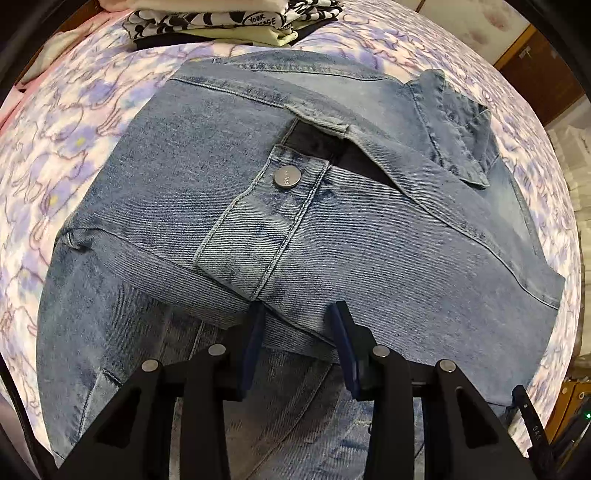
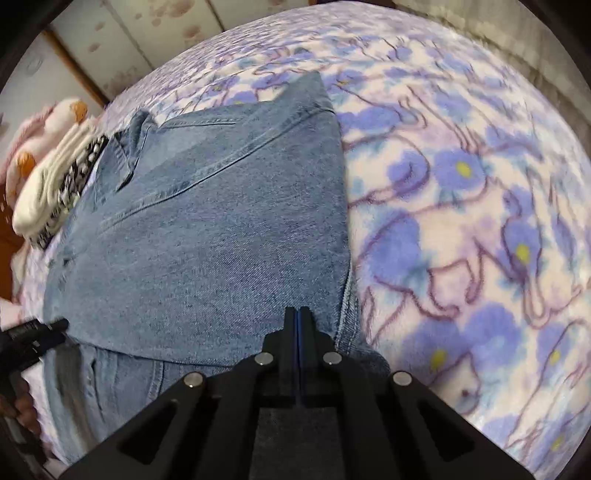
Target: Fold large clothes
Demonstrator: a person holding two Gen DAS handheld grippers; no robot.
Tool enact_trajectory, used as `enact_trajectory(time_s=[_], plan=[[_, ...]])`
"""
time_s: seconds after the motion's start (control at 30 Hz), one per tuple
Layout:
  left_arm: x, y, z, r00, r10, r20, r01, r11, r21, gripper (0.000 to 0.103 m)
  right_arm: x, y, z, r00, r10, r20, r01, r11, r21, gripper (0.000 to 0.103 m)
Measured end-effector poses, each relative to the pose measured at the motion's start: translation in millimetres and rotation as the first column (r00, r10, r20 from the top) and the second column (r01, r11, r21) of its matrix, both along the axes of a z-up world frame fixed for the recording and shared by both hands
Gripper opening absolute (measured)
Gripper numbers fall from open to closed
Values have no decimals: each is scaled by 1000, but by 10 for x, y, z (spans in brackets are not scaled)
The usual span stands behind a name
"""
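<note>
Jacket: a light-blue washed denim jacket (image 1: pixel 192 155) lies partly folded on the bed, back panel up, collar (image 1: pixel 458 133) at its far right edge.
Sleeve: one denim sleeve is laid across the jacket's middle, its cuff (image 1: pixel 258 225) bearing a round silver metal button (image 1: pixel 287 176).
Left gripper: the black two-finger left gripper (image 1: pixel 297 325) stands over the jacket's near edge, jaws narrowly apart, with a fold of the sleeve between the blue pads; whether they press it cannot be told.
Right gripper: the black right gripper (image 2: pixel 298 321) is fully closed, tips over the jacket's near right corner; no cloth visibly clamped.
Surface: a fleece blanket printed with purple-blue flowers (image 2: pixel 461 221) spreads all round the jacket.
Beyond the jacket: a stack of folded clothes, white and black-and-white patterned (image 1: pixel 207 22).
Room: wooden furniture (image 1: pixel 532 48) past the jacket's collar side.
</note>
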State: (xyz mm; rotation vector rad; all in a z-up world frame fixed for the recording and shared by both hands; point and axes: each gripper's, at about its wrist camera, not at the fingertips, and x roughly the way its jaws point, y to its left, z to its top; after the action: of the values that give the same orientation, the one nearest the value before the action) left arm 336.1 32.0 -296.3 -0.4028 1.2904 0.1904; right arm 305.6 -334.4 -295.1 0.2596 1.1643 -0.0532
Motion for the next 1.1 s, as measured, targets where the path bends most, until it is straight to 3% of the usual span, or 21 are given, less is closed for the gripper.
enact_trajectory(time_s=[0.1, 0.23, 0.47, 0.67, 0.83, 0.97, 1.1], plan=[[-57, -100, 128, 998, -52, 16, 52, 998, 25, 36, -28, 91, 125, 998, 35, 53, -34, 999, -20, 0], [-79, -387, 292, 985, -155, 75, 160, 984, -74, 36, -72, 309, 308, 980, 114, 163, -123, 991, 49, 0], [217, -953, 210, 962, -239, 132, 258, 955, -148, 32, 191, 853, 136, 951, 234, 204, -264, 955, 133, 0], [610, -1112, -35, 971, -183, 157, 210, 962, -177, 32, 634, 1021, -53, 950, 219, 223, -262, 947, 187, 0], [782, -1031, -54, 971, -140, 194, 178, 964, -197, 29, 1025, 980, -127, 968, 156, 197, -206, 940, 271, 0], [898, -926, -7, 967, -109, 230, 151, 974, -171, 27, 1236, 921, -48, 961, 142, 237, -196, 955, 222, 0], [987, -763, 2, 968, -76, 239, 108, 986, -126, 21, 1433, 767, -106, 972, 119, 201, -160, 966, 201, 0]])
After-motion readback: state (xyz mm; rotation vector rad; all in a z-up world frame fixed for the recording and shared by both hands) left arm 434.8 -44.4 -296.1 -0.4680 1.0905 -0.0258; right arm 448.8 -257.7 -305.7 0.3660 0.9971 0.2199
